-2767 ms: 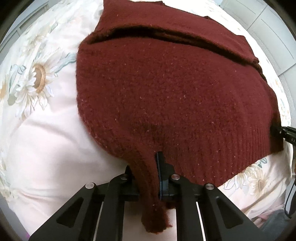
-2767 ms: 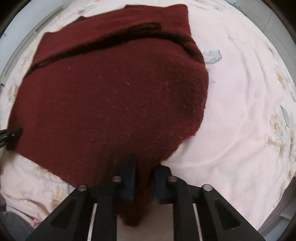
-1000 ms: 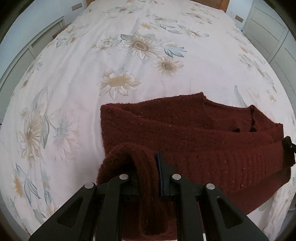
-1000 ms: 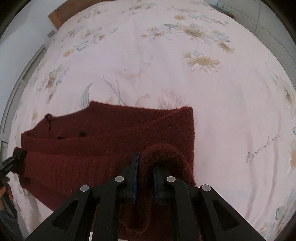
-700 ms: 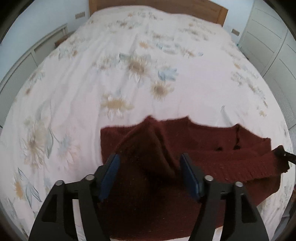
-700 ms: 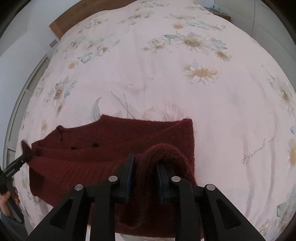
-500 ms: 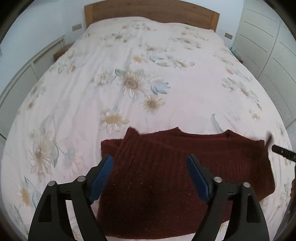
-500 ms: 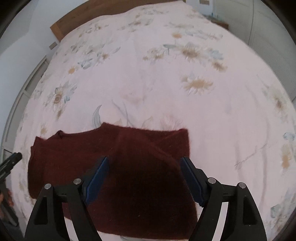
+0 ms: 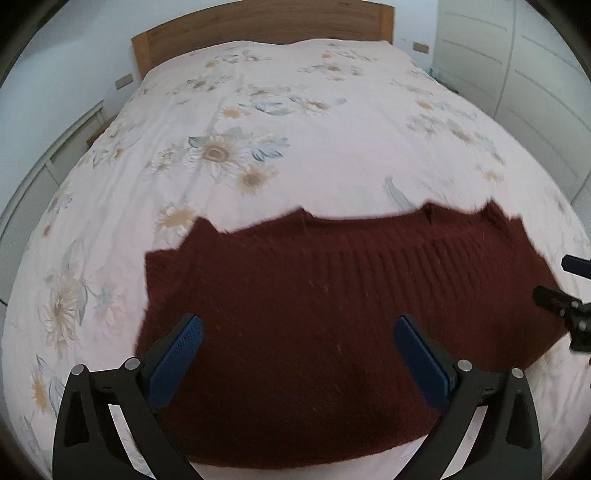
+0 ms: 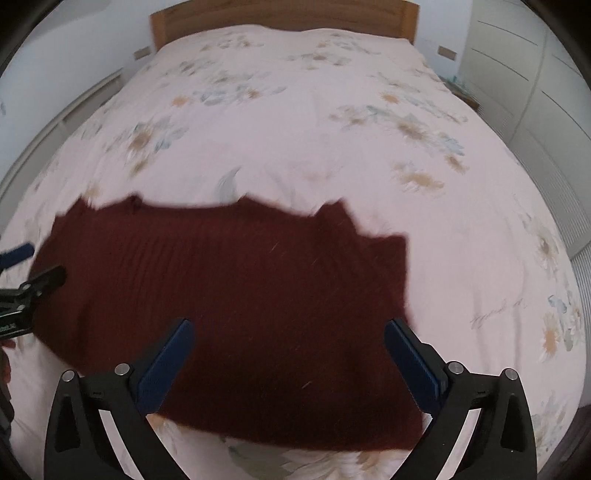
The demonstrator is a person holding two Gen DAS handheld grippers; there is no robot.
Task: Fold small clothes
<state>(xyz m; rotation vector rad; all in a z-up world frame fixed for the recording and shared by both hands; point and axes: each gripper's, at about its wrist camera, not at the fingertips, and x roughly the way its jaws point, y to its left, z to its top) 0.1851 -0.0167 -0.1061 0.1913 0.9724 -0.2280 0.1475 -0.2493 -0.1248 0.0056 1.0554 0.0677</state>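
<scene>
**Two claws let go of the folded knit**

Two claws stand released over one dark red knitted garment (image 9: 332,314) lying on the flowered bed cover (image 9: 295,129). The left claw (image 9: 295,347) has its blue pads spread wide, and its jaws have just been opening; the wool lies flat below and between the pads, with nothing pinched. The right claw (image 10: 288,347) shows the same: jaws just opened, pads wide apart, knit beneath them but not gripped.

The garment sits near the foot of the bed, at the edge closest to both cameras, folded into a broad band. Its long axis runs side to side across the bed, roughly crossways to the line along which both claws point, which is toward the wooden headboard (image 9: 258,29). The ribbed hem now lies on top toward the far edge, where uneven corners stick out.

Each claw hovers over its own end: the left over the left half, the right over the right half, neither clearly nearer. A likely next fold would bring one short end across toward the other, so whichever hand moves would need to shift outward to its end's edge first.
</scene>
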